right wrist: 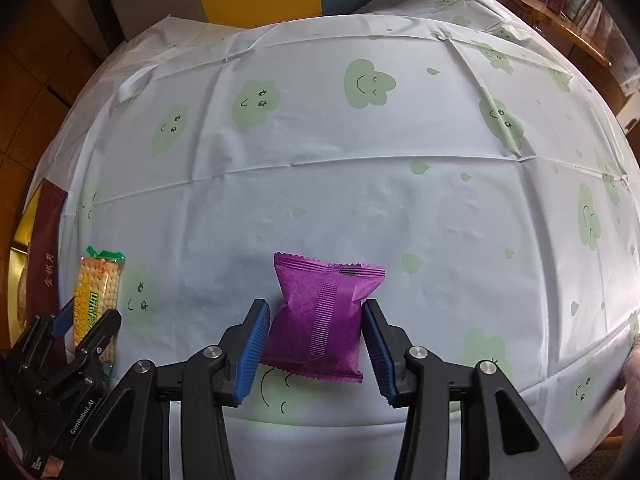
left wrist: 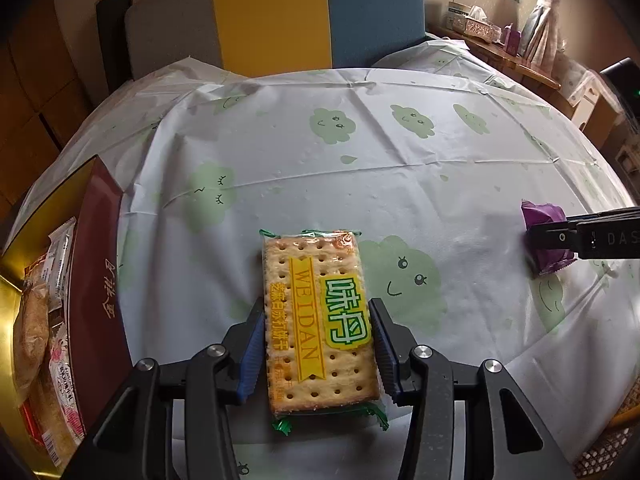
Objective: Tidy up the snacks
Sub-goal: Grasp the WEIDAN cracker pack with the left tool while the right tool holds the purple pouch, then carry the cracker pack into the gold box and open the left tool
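Note:
A cracker packet [left wrist: 318, 320] marked WEIDAN lies on the table between the pads of my left gripper [left wrist: 319, 348], which press its two long sides. It also shows in the right wrist view [right wrist: 97, 296]. A purple snack pouch [right wrist: 320, 320] lies between the pads of my right gripper [right wrist: 314, 354], which touch its sides. In the left wrist view the pouch [left wrist: 544, 220] is at the far right, held by the right gripper [left wrist: 548, 236].
A dark red and gold box [left wrist: 94, 280] at the left table edge holds several wrapped snacks [left wrist: 52, 320]. The table carries a white cloth with green cloud faces [left wrist: 360, 160]. A chair with yellow and blue panels [left wrist: 280, 12] stands behind it. A woven basket [left wrist: 612, 436] sits at lower right.

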The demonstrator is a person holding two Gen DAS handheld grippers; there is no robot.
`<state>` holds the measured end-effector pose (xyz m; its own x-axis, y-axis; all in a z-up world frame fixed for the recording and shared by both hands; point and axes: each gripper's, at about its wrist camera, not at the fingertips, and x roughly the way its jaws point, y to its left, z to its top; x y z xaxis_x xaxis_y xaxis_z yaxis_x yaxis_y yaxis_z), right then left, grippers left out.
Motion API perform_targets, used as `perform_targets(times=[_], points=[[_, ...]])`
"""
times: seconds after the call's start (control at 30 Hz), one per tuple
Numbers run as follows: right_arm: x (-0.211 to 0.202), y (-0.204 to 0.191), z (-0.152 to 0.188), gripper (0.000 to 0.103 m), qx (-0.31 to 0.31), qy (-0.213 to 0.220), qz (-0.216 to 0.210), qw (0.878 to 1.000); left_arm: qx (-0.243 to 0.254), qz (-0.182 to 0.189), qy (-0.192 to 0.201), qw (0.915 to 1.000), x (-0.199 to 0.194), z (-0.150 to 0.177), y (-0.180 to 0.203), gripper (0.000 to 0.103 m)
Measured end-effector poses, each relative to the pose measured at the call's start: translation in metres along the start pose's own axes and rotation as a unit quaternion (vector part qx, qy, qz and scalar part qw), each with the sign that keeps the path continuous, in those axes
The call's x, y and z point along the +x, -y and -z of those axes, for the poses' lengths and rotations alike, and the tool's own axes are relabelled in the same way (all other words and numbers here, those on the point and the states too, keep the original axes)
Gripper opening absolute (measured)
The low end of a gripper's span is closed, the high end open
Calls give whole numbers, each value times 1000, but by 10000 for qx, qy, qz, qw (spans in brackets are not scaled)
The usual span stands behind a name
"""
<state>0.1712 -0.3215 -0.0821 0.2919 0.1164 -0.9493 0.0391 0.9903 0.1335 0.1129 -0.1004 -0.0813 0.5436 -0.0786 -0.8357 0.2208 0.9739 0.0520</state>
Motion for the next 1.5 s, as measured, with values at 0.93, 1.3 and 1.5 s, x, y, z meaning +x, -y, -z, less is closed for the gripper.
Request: perform_targets(times=[0.93,1.3,1.5], points=[[14,-27,12,42,-739,129,465,9961,-376,-179,540,9977,-78,22,-31,48],[12,-28,13,43,-844,134,511,9950,-665,-292,685,9950,-101,26,-54,48],[11,-35,15,43,-1002,186,613,9929,-843,-353,736,9931,-108,28,-69,48]])
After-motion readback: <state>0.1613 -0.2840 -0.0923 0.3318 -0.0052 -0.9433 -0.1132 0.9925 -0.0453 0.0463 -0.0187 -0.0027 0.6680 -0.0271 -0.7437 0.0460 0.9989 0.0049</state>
